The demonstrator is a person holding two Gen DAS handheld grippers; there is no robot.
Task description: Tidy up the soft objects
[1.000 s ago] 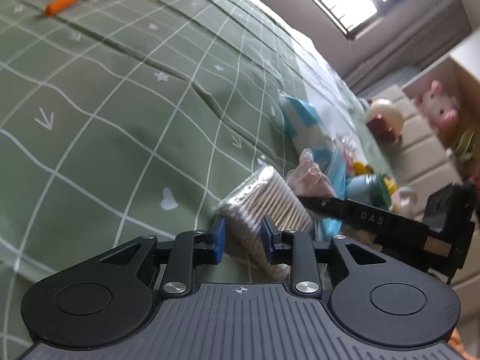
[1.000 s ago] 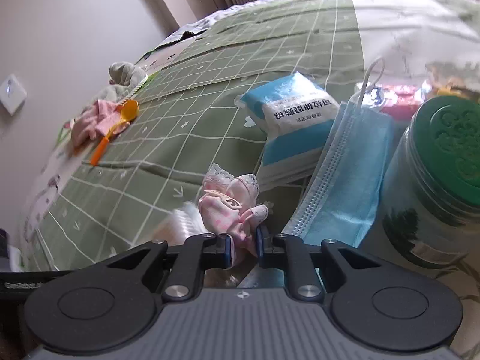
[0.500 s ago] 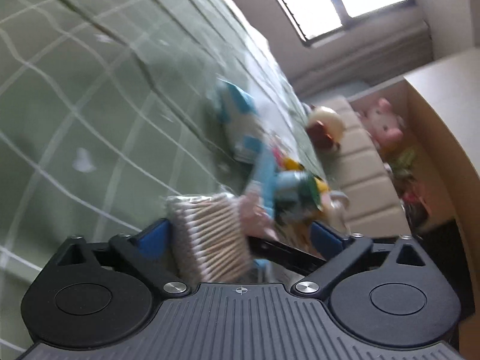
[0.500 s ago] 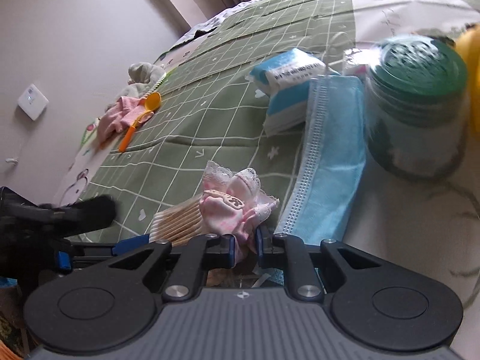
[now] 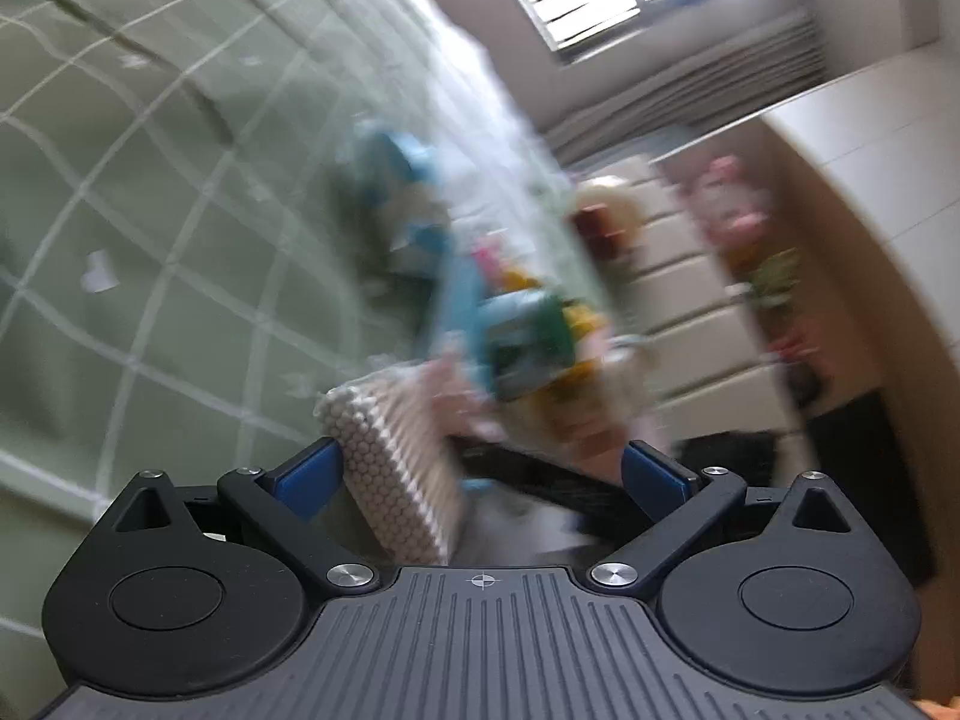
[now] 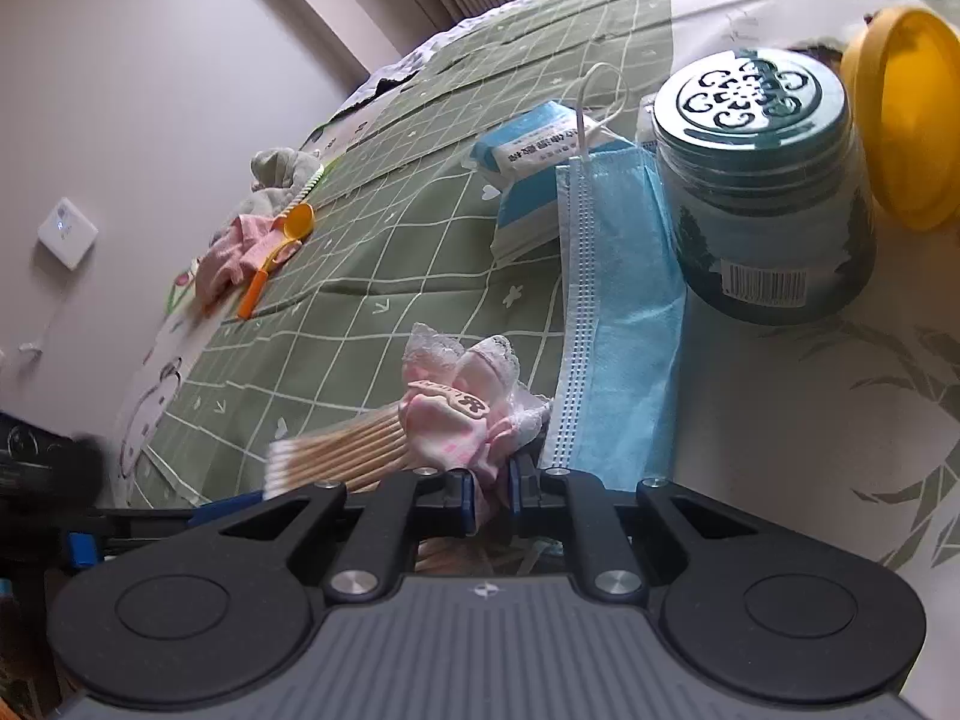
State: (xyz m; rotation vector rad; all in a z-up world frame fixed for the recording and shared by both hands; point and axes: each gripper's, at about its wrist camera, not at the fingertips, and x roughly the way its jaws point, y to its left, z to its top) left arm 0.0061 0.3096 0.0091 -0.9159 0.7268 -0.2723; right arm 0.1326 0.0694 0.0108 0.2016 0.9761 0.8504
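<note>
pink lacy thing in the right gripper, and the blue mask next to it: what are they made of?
Pink item: soft knit fabric, matte, with white lace trim, probably baby socks; it bunches loosely. Blue mask: likely nonwoven fabric, matte, with pleats, a stitched-looking edge and a white elastic ear loop.

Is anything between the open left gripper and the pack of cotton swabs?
Nothing visible. The clear-wrapped pack of wooden cotton swabs already sits between the left gripper's wide-open jaws, close to its left blue pad, ungripped. The right gripper, shut on the pink lace-trimmed baby socks, reaches in just behind.
</note>
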